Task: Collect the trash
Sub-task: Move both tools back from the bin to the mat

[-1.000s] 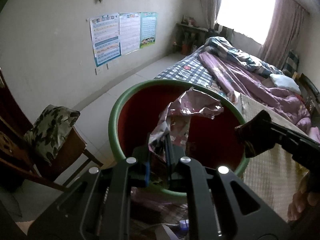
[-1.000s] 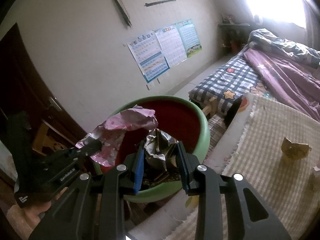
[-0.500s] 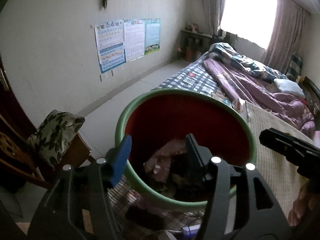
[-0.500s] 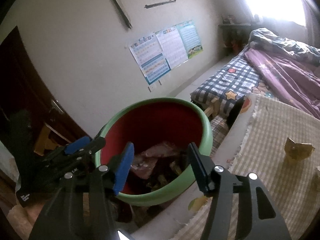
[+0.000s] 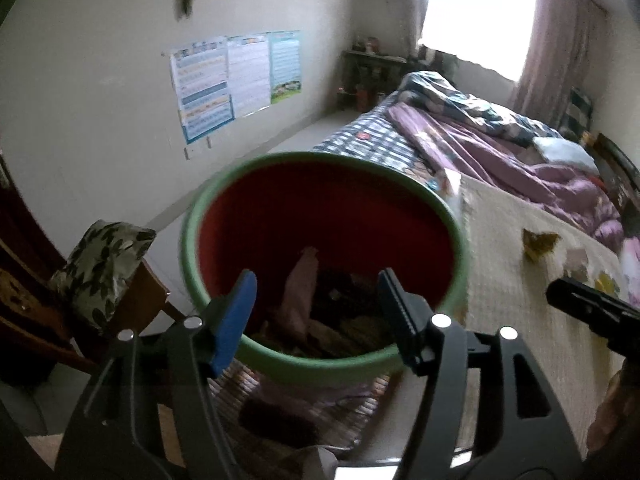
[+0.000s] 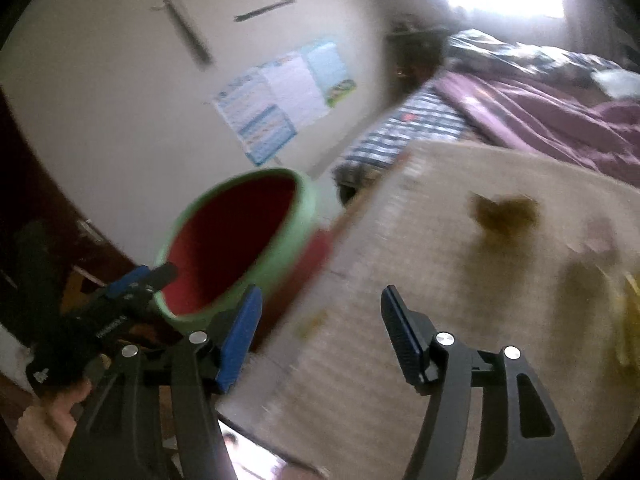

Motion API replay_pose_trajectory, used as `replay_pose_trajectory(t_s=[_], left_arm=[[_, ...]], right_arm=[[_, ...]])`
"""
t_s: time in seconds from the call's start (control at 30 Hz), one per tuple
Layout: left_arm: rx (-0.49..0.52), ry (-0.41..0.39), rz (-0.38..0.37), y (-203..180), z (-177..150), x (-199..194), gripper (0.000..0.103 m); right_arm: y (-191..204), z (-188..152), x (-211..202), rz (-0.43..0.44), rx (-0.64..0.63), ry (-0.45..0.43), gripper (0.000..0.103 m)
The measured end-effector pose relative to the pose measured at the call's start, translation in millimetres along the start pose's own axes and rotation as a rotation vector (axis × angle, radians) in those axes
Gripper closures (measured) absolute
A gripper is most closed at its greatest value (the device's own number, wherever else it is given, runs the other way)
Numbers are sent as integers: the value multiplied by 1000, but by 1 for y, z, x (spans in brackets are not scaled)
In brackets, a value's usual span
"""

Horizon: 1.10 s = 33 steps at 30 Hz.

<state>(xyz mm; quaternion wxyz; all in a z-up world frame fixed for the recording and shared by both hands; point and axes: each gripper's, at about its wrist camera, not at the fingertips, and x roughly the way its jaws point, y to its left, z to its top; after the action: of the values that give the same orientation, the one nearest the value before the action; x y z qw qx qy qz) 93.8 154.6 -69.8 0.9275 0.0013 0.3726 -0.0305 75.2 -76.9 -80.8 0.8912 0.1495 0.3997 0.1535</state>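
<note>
Both claws, left (image 5: 316, 312) and right (image 6: 320, 328), have just opened, empty; swing right toward the crumpled brown wrapper (image 6: 504, 214) at one o'clock, approaching low.

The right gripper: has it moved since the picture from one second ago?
Yes. The right gripper has swung right, off the green bin and over the beige mat. Its jaws have just been opening; nothing is between them.

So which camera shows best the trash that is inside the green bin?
The left wrist view: it looks down into the green bin, so the pink wrapper and dark scraps show. The right wrist view is blurred and shows only the bin's red inner wall, no contents.
</note>
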Motion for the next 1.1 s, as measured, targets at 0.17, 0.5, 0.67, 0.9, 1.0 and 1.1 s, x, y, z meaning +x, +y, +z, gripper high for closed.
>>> replay_pose_trajectory(t_s=[0.17, 0.5, 0.67, 0.9, 1.0, 1.1], left_arm=[[35, -39, -31, -24, -11, -15, 38], [24, 2, -84, -53, -28, -19, 37], [80, 10, -129, -78, -24, -22, 32], [163, 39, -203, -114, -23, -16, 30], [171, 65, -258, -130, -14, -3, 29], [188, 80, -293, -149, -4, 11, 26]], right_arm=[[-56, -26, -42, -146, 62, -8, 43], [-145, -29, -120, -409, 99, -86, 43], [-158, -24, -111, -426, 49, -40, 41], [-161, -22, -69, -471, -38, 72, 40], [-163, -24, -60, -500, -63, 85, 40], [-161, -25, -53, -512, -83, 99, 54]])
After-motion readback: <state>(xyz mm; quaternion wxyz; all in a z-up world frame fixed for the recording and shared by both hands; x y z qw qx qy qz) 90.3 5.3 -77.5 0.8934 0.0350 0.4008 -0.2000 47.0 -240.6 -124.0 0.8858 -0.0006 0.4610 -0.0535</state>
